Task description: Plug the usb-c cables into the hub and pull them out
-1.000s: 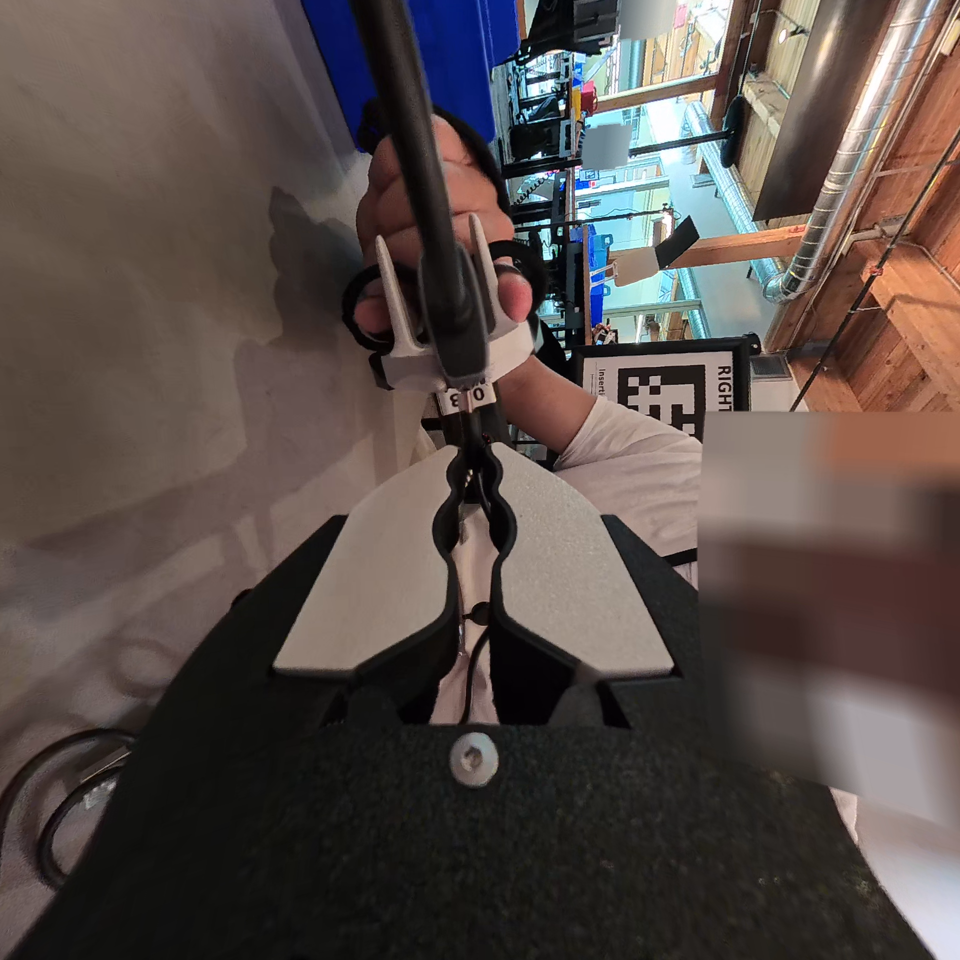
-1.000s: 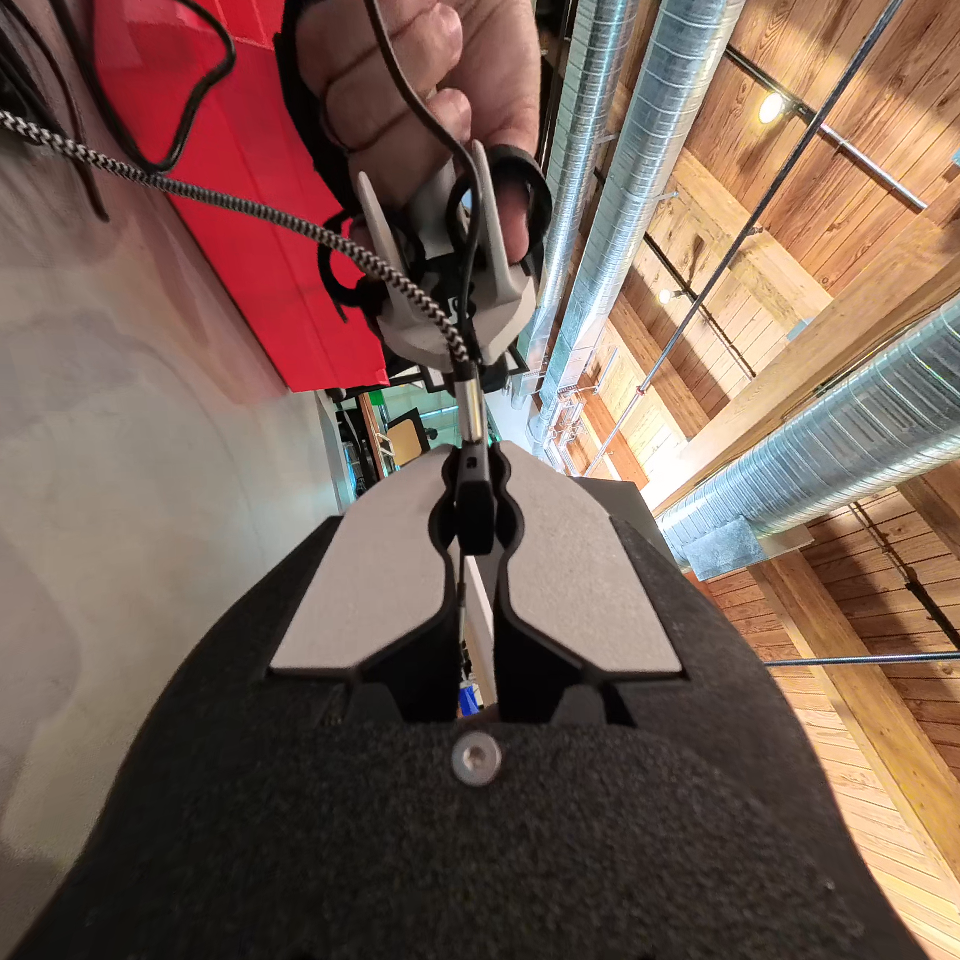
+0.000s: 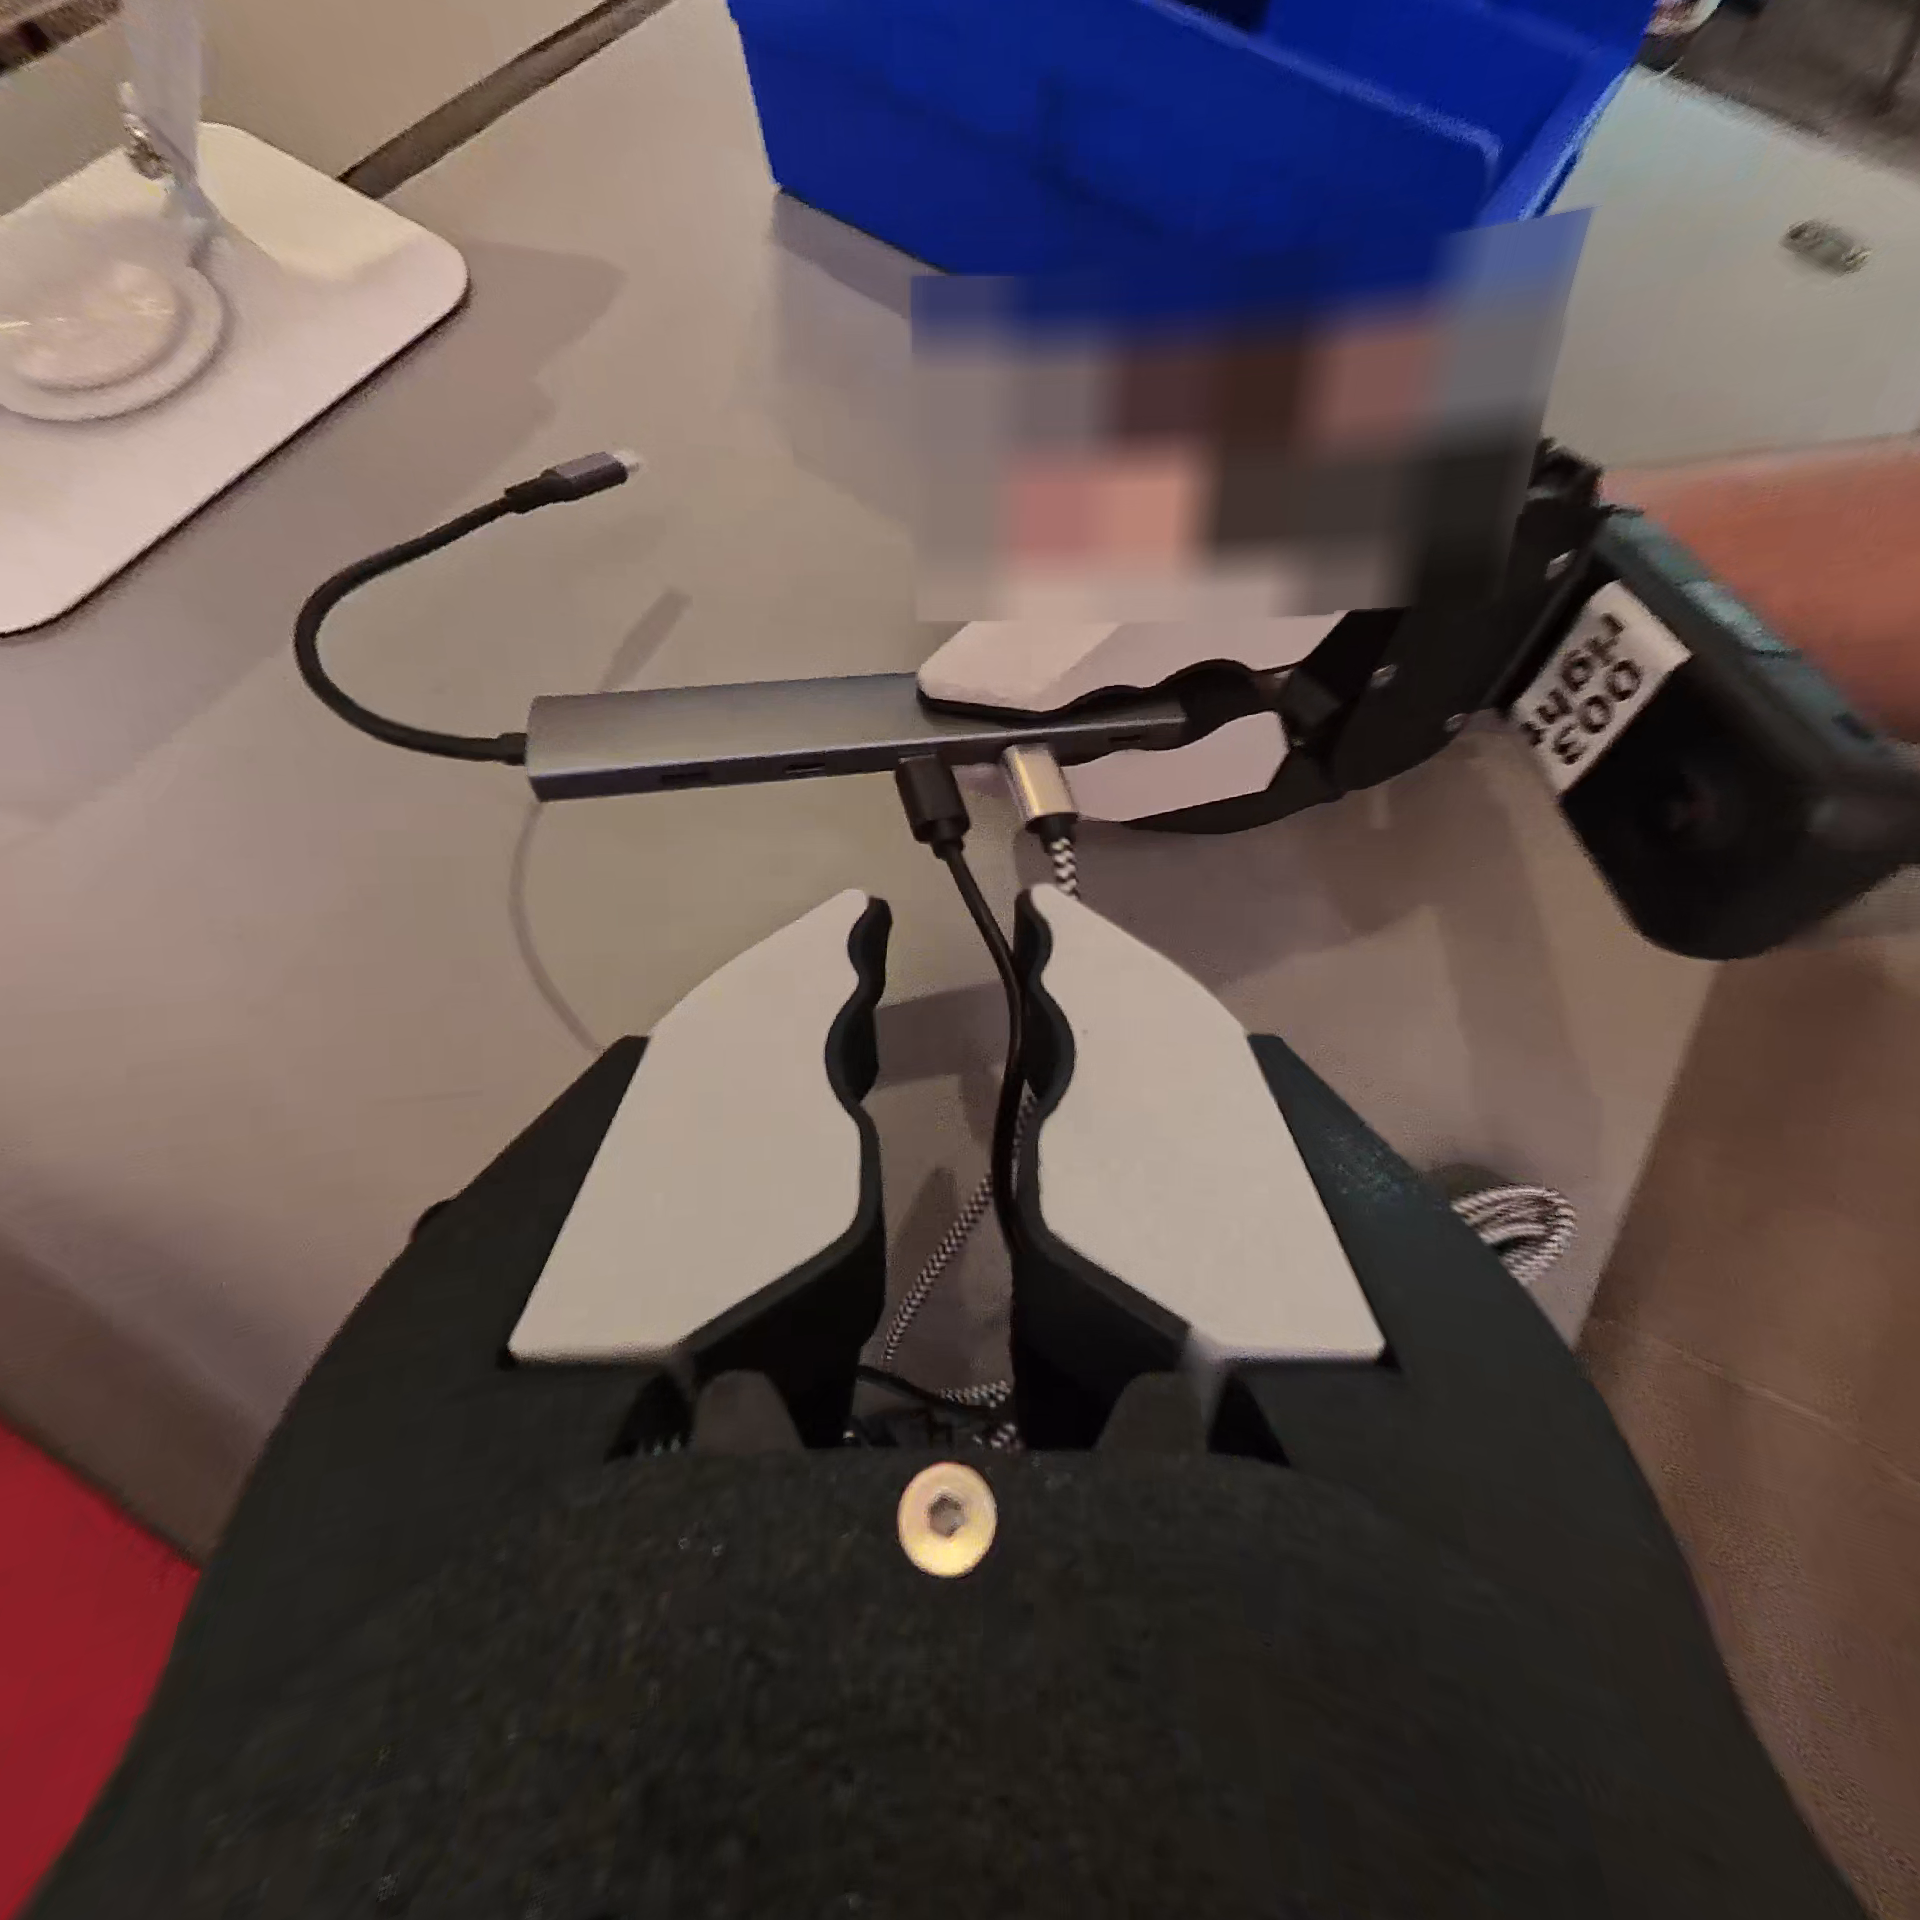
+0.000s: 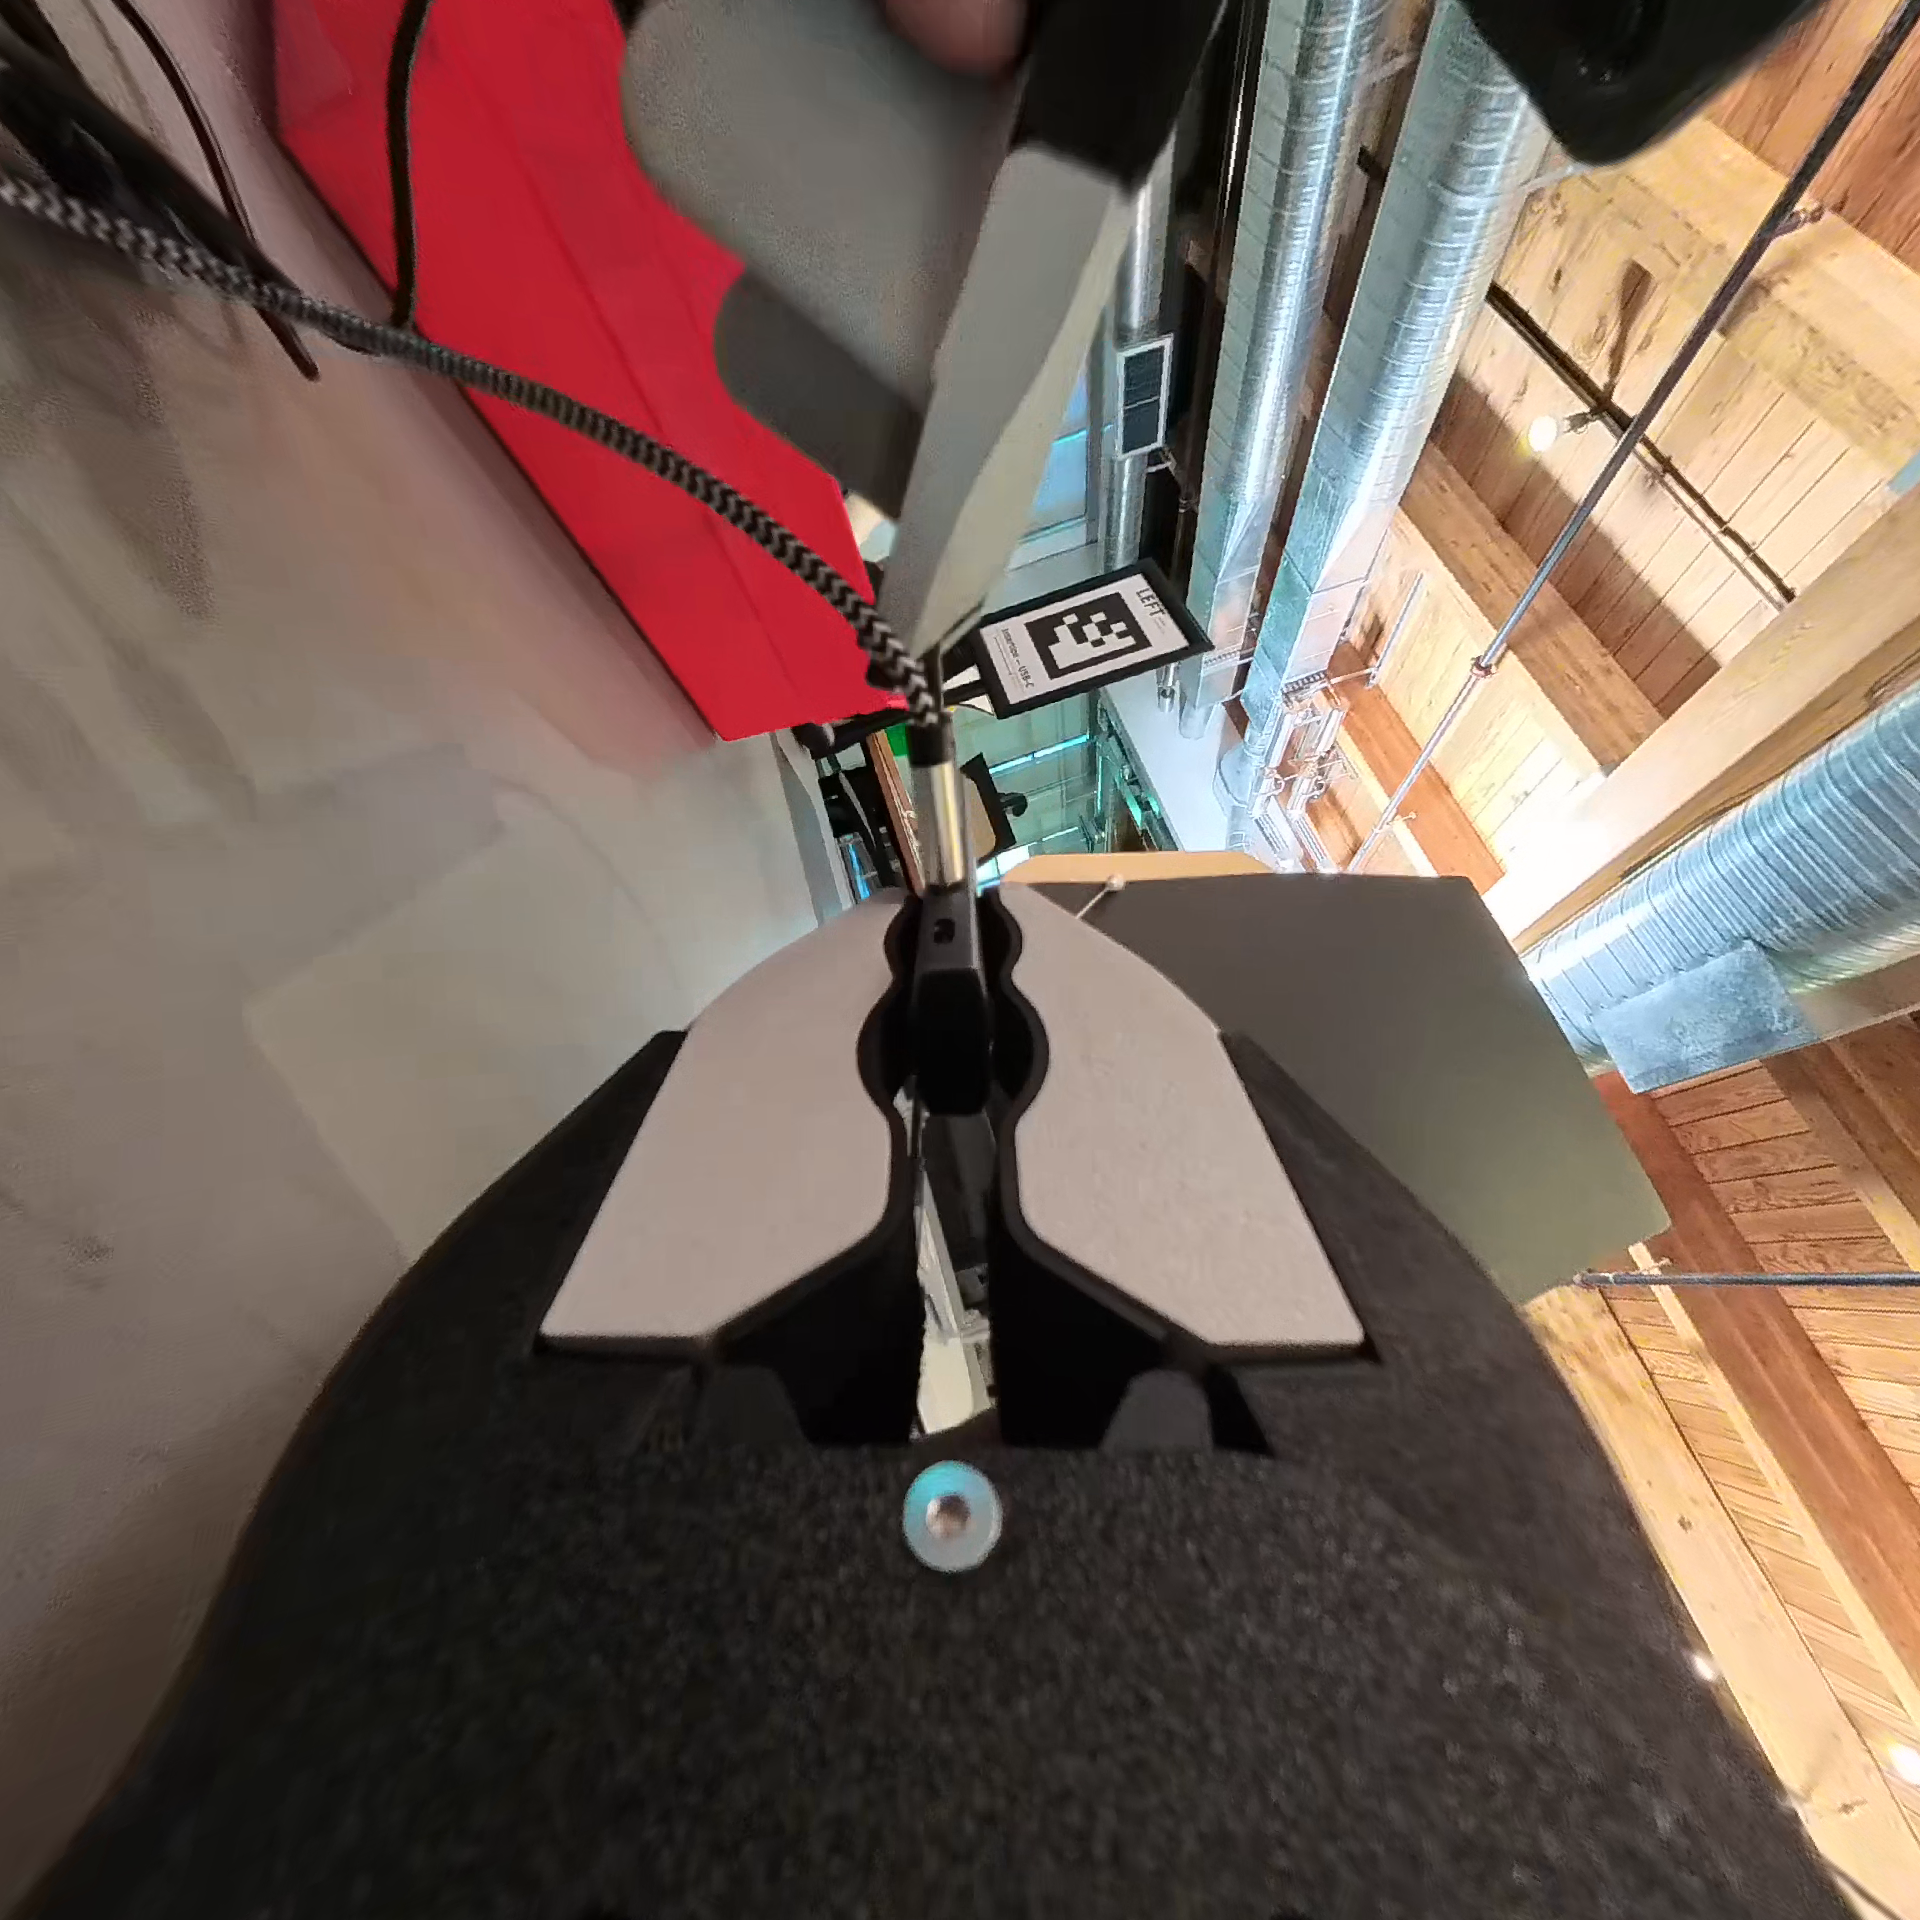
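Note:
The grey USB hub [image 3: 748, 717] lies across the grey table. A black USB-C plug [image 3: 930, 816] and a silver plug [image 3: 1039, 795] on a braided cable sit in its near side. My left gripper [image 3: 951, 904] is open just short of them, and the black cable [image 3: 997, 966] runs between its fingers without being gripped. My right gripper [image 3: 1101, 727] is shut on the hub's right end. In the right wrist view it [image 4: 948, 925] clamps the hub's dark end [image 4: 948, 1029], with the silver plug [image 4: 942, 821] and the braided cable [image 4: 582, 416] beyond.
The hub's own short black lead ends in a loose plug [image 3: 582, 478] to the far left. A blue bin [image 3: 1143, 125] stands behind the hub, a white stand base [image 3: 208, 343] at far left, and a red bin [image 4: 582, 343] beside the cables. My left and right fingertips are right by each other.
My left gripper was shut on the black cable; it has opened and drawn back from the hub. The black plug now sits in the hub. My right gripper still clamps the hub.

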`<state>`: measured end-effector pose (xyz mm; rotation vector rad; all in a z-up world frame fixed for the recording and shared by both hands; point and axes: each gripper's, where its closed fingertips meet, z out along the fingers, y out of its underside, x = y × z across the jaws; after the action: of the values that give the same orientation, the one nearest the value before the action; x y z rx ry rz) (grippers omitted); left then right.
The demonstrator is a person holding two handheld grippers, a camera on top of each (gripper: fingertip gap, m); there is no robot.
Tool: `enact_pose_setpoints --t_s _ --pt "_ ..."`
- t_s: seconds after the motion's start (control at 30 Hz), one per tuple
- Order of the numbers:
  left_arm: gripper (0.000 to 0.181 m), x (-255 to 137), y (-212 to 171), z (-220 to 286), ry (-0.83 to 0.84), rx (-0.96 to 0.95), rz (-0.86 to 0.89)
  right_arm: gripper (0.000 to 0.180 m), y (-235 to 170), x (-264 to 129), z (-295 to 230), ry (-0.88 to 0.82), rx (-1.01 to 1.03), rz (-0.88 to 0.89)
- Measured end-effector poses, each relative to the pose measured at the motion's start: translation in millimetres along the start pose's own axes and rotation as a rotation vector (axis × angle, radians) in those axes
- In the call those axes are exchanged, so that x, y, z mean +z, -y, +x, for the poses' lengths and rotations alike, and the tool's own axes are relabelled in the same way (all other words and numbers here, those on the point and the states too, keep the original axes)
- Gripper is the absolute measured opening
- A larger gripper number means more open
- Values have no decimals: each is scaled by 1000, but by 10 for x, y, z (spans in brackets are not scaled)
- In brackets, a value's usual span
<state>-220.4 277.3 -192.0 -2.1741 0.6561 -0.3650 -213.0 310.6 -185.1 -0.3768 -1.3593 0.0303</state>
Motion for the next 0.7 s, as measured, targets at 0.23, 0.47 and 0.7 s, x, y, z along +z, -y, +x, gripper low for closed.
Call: enact_pose_setpoints --t_s 0.23,0.47,0.7 --pt "2 60 -7 -29 76 52 39 10 36 -4 -56 29 9 9" --pt "2 119 -43 -47 160 140 -4 10 -3 2 -119 70 54 -1" --pt "2 151 -55 -34 141 106 -24 10 -52 27 -165 82 78 -45"
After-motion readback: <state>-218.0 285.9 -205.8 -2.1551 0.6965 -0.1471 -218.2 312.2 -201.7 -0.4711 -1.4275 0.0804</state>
